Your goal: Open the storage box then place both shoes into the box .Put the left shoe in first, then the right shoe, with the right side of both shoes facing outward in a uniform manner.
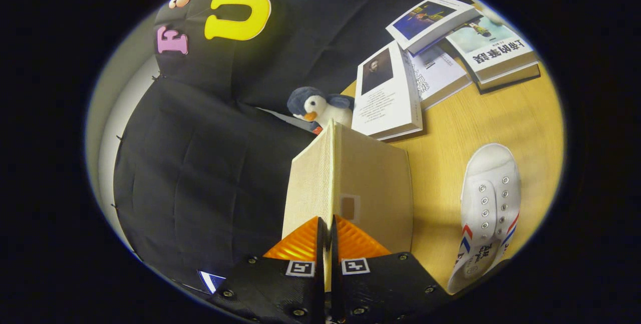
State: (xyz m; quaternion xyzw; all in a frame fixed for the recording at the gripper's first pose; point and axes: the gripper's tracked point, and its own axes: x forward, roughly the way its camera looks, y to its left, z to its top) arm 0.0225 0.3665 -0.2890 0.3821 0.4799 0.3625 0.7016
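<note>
Gripper view: lid-opening step, the gripper (326, 229) closed on the edge of the storage box lid (345, 184).

Both fingers pinch the thin lid panel, which stands raised edge-on between them. A white shoe (487, 214) lies on the wooden table (450, 133) well to the right; a penguin toy (318, 106) and books (390, 93) lie beyond. Good practice, judged from this pose: keep the pinch firm, swing the lid along its hinge arc, and release only once it rests fully back.
</note>
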